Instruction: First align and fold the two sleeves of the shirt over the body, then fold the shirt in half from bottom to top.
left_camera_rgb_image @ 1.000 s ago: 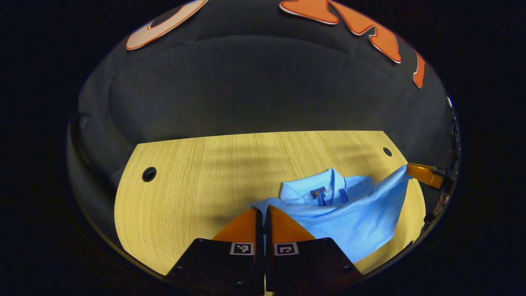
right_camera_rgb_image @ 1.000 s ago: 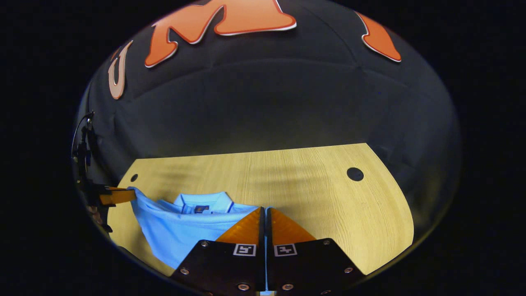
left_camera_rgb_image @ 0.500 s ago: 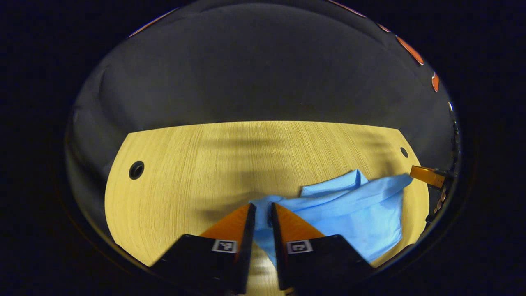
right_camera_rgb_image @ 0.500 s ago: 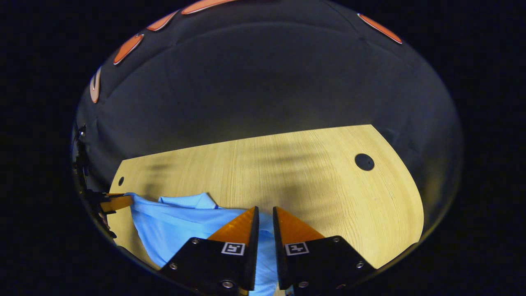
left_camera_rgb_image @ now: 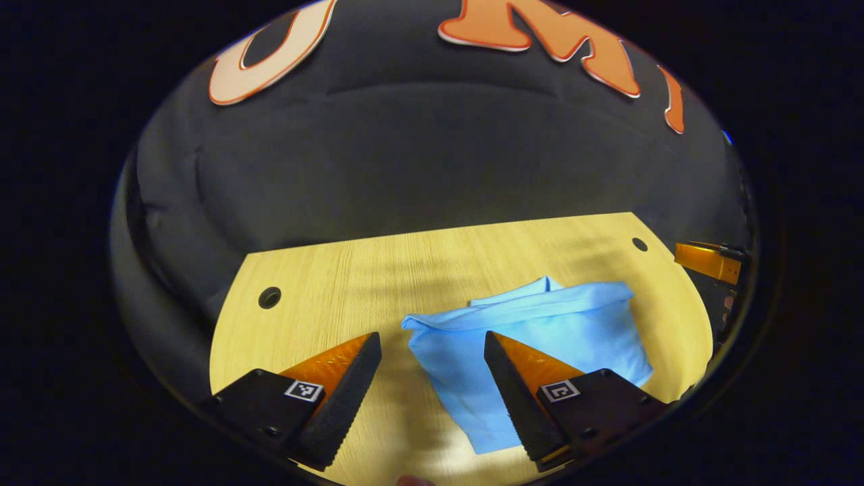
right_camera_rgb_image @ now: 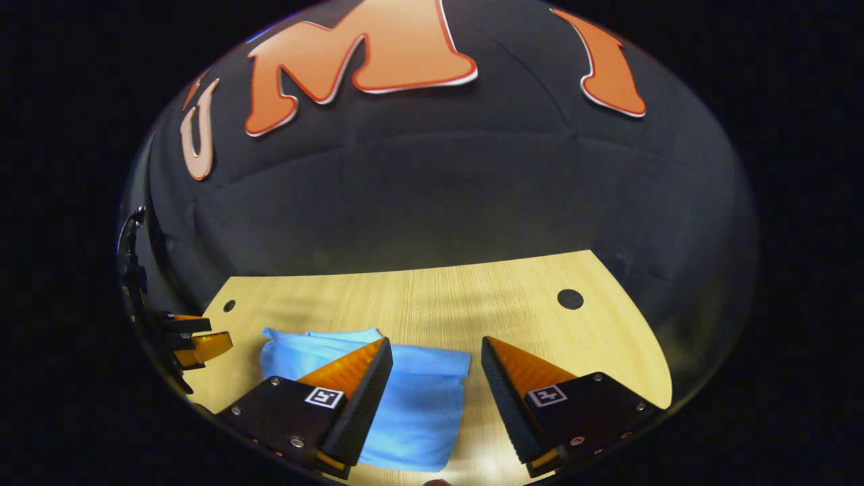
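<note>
The light blue shirt (left_camera_rgb_image: pixel 540 337) lies folded in a compact stack on the wooden table (left_camera_rgb_image: pixel 337 283), with a bit of collar showing at its far edge. In the left gripper view, my left gripper (left_camera_rgb_image: pixel 430 341) is open and holds nothing; its fingers straddle the shirt's near left corner. The right gripper (left_camera_rgb_image: pixel 709 260) shows at the right edge, off the cloth. In the right gripper view, my right gripper (right_camera_rgb_image: pixel 436 344) is open and holds nothing, with the shirt (right_camera_rgb_image: pixel 418 398) between and under its fingers. The left gripper (right_camera_rgb_image: pixel 196 337) sits at the far left, its fingers apart.
The table has round cable holes near its far corners (left_camera_rgb_image: pixel 269 297) (left_camera_rgb_image: pixel 638 244) (right_camera_rgb_image: pixel 570 298). Bare wood (right_camera_rgb_image: pixel 574 344) stretches right of the shirt. The black booth wall stands right behind the table's far edge.
Both grippers went from shut on the shirt's edge to open. The lifted cloth dropped over the collar and now lies flat. Both grippers drew back slightly.
</note>
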`<state>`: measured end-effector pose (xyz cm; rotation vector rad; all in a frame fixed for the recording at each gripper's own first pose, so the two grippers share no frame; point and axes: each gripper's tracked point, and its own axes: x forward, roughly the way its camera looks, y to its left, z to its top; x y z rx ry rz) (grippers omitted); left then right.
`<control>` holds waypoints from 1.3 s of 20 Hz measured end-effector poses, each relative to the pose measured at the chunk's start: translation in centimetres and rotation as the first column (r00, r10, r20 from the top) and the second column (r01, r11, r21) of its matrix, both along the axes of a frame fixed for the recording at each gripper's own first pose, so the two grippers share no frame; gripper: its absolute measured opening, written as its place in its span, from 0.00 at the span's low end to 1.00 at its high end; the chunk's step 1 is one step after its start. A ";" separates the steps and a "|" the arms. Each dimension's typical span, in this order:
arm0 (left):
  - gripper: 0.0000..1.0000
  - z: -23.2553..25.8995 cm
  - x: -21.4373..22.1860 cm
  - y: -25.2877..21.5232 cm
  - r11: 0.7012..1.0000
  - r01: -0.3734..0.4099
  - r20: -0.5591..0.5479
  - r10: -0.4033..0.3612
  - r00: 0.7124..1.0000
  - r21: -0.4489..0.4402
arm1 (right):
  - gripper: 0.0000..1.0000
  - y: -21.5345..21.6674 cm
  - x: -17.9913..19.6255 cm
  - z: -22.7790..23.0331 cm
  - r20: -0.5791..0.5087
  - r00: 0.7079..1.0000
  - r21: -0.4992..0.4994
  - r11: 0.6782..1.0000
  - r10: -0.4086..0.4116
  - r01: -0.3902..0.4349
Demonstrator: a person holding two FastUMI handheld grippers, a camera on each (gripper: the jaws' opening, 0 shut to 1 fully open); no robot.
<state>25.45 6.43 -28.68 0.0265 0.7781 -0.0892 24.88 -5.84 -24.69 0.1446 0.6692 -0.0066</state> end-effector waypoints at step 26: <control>1.00 25.1 -28.2 -5.1 0.998 -0.050 0.548 0.066 0.834 -0.044 | 0.96 3.3 -25.7 20.1 0.414 0.887 -0.038 0.978 0.203 -0.206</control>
